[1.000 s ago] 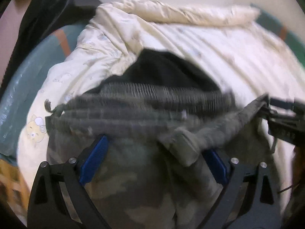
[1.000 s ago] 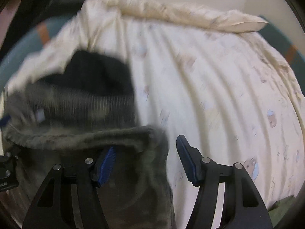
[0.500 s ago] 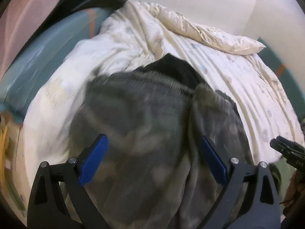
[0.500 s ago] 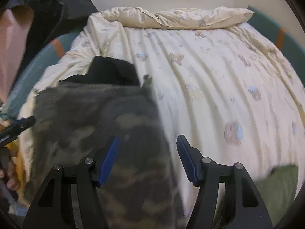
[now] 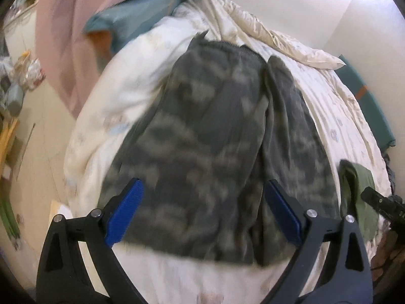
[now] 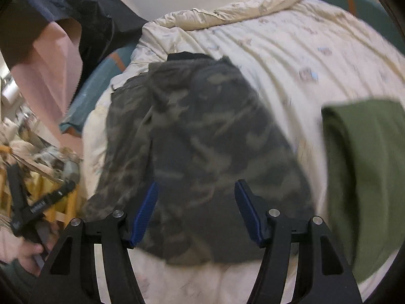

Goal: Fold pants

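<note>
Your left gripper (image 5: 202, 217) and right gripper (image 6: 196, 212) both hang spread wide and hold nothing. The camouflage pants (image 5: 215, 147) lie folded into a compact bundle on the bed (image 5: 336, 116), near its front edge, with a green cloth (image 6: 364, 172) just beside them on the right. The fold looks close to done, so judge the edges now. If one side sticks out, pinch only that corner, lay it flush, and press the bundle flat without dragging the quilt.
</note>
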`<state>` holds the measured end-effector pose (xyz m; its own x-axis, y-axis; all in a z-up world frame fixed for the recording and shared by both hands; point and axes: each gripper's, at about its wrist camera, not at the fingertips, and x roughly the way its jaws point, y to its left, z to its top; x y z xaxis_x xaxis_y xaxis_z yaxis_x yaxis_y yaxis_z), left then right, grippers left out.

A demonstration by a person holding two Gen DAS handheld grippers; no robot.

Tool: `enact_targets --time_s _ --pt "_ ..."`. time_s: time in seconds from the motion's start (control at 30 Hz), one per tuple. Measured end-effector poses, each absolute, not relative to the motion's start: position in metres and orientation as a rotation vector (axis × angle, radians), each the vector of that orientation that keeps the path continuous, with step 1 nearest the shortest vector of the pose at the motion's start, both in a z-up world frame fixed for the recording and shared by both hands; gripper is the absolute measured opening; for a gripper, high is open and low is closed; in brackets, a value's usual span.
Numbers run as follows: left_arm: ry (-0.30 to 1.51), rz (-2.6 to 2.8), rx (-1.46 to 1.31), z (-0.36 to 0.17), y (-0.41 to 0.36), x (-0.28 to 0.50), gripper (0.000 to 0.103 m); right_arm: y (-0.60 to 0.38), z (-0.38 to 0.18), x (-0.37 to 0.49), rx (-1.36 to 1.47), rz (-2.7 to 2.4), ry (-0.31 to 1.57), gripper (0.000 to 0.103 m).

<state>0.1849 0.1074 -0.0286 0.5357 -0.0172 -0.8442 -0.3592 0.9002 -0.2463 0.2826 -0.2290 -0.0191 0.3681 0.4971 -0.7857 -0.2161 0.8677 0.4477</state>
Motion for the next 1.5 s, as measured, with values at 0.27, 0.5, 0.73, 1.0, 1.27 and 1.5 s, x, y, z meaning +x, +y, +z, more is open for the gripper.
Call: enact_targets --time_s 0.27,0.5,0.73,1.0,1.27,1.5 --pt "0.964 0.298 -0.495 -0.062 0.104 0.105 0.095 -0.235 -0.053 0.208 0.422 0.482 1.111 0.066" --pt "1.034 0.362 -0.605 -0.114 0.105 0.088 0.095 -0.261 -0.107 0.189 0.618 0.374 1.204 0.066" --pt "1.018 0.438 -0.749 -0.15 0.126 0.081 0.095 -0.277 -0.145 0.194 0.767 0.307 1.245 0.068" --pt "1.03 0.384 -0.802 -0.178 0.121 0.097 0.095 -0.255 -0.176 0.201 0.748 0.345 1.284 0.074" --pt "0.987 0.419 -0.872 -0.193 0.131 0.115 0.1 -0.269 -0.201 0.215 0.926 0.32 1.22 0.081" --pt "0.906 0.381 -0.956 -0.194 0.142 0.128 0.1 -0.272 -0.208 0.241 1.054 0.312 1.102 0.082"
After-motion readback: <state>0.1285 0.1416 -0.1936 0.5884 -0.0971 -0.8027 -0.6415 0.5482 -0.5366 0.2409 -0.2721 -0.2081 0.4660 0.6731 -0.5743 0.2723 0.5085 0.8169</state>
